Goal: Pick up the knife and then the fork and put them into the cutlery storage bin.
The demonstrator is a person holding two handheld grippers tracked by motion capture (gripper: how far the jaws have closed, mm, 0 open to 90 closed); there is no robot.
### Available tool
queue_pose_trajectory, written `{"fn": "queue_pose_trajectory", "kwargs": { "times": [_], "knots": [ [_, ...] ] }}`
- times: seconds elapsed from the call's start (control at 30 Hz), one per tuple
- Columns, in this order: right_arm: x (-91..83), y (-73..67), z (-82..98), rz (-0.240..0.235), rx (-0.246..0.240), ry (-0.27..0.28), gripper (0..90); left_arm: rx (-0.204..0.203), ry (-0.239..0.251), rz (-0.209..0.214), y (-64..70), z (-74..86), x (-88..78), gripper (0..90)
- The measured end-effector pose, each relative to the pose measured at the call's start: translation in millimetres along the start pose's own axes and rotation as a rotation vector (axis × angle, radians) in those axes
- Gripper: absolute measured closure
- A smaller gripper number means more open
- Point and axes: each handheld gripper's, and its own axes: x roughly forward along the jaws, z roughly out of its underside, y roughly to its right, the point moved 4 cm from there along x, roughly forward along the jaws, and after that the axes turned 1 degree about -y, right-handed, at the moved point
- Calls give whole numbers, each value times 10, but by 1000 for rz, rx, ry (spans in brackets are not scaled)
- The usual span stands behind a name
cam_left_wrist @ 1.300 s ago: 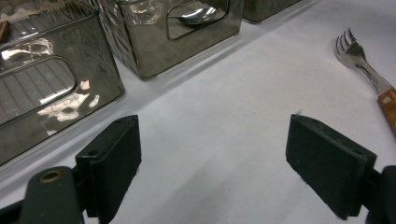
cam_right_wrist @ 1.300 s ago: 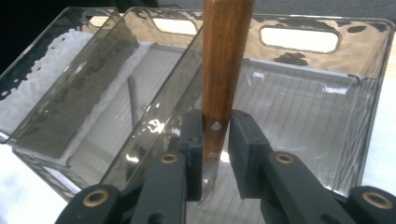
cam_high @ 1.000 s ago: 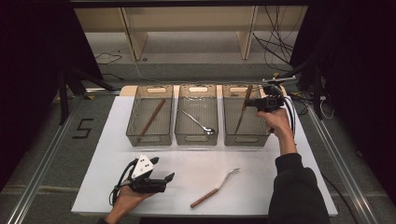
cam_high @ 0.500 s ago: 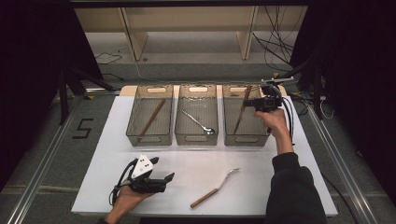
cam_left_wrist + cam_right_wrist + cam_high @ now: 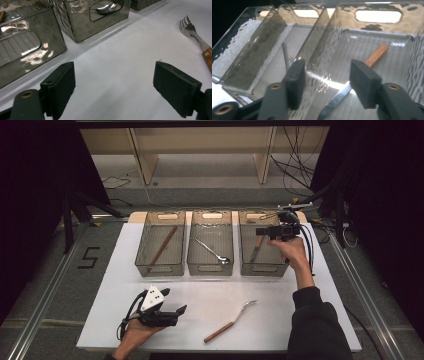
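Nearest the person, the left gripper point(image 5: 172, 312) rests low over the white table point(image 5: 280, 285) close to its near edge, jaws spread wide and empty, bare surface all round it. Just to its right lies a wooden-handled fork point(image 5: 231, 321), tines pointing away, well apart from the bins with open table on every side. Beyond stand three clear bins side by side: the left bin point(image 5: 161, 269) holds a wooden stick, the middle bin point(image 5: 211, 268) a spoon point(image 5: 212, 250). Over the right bin point(image 5: 264, 269) hangs the right gripper point(image 5: 262, 231), whose jaws have just been opening and now stand apart, pressing on nothing; the knife point(image 5: 352, 82) lies on that bin's floor below them.
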Motion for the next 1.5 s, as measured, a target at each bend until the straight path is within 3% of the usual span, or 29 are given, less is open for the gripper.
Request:
{"fn": "queue_pose_trajectory", "kwargs": {
  "times": [0.13, 0.27, 0.37, 0.57, 0.73, 0.87, 1.0, 1.13, 1.3, 1.5],
  "knots": [
    [-83, -140, 38, -32, -81, 21, 356, 1, -3, 0, -1, 3, 0, 179],
    [-208, -367, 131, -82, -214, 24, 329, -2, -1, -2, -2, 2, -2, 180],
    [-310, -543, 225, -132, -283, 35, 324, -2, -3, -3, -1, 4, 0, 179],
    [-410, -829, 459, -194, -396, 8, 308, -5, -2, -2, -2, 2, -1, 178],
    [-440, -1019, 661, -208, -485, -20, 307, -11, -3, -2, -10, 6, -7, 177],
    [-464, -1127, 785, -224, -522, -27, 308, -14, 0, -3, -11, 7, -6, 177],
    [-486, -1198, 891, -205, -558, -26, 308, -9, -3, -4, -16, 10, -3, 177],
    [-525, -1273, 1018, -237, -571, -4, 308, -14, 2, -4, -15, 7, -7, 177],
    [-537, -1378, 1123, -283, -616, -46, 304, -11, 3, -3, -18, 3, -15, 177],
    [-504, -1509, 1231, -284, -688, -93, 303, -15, 6, -3, -19, 1, -19, 176]
  ]
}}
